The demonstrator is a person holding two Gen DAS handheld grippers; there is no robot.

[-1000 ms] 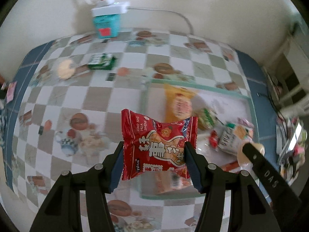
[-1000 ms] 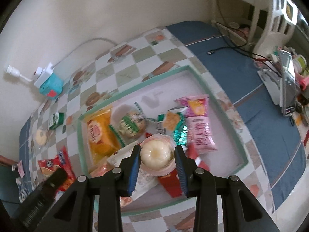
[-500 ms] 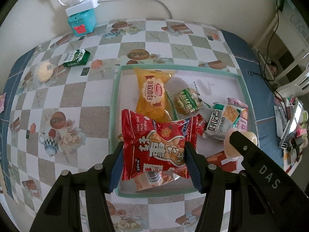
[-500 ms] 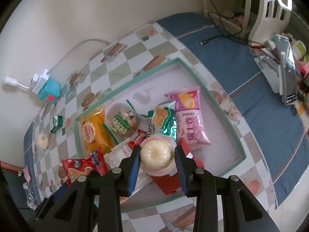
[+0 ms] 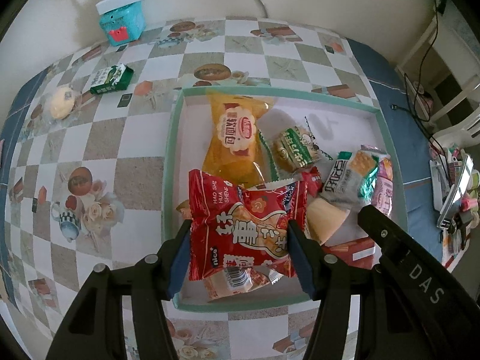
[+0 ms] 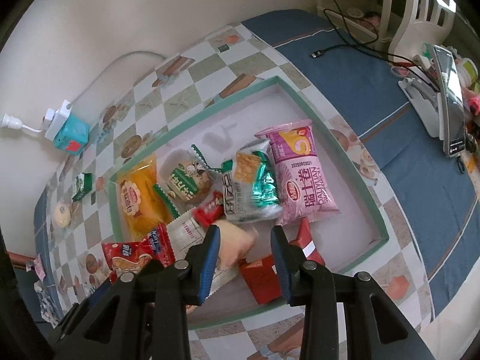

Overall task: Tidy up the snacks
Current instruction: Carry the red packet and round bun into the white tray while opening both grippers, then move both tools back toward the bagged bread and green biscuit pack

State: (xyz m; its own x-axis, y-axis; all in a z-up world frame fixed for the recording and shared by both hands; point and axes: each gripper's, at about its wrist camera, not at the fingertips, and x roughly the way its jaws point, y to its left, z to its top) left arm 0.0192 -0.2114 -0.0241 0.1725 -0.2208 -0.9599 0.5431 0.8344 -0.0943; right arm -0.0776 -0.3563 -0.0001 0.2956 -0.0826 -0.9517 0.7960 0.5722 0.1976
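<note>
snack packets (image 6: 300, 174) in tray (image 6: 354, 177), tray on table (image 5: 99, 138)

The right gripper (image 6: 244, 258) hangs over the near end of the teal-rimmed tray (image 6: 354, 162) with its blue-padded fingers (image 6: 210, 258) spread apart, and a pale yellow jelly cup (image 6: 235, 247) lies tipped just inside the left finger, not clamped. Beyond the fingertips lie a grey-green cracker pack (image 6: 250, 190) and a pink roll packet (image 6: 301, 174), with an orange cake bag (image 6: 138, 198) further left. A red box (image 6: 261, 276) sits under the fingers, and a red peanut bag (image 6: 135, 255) shows to their left.
</note>
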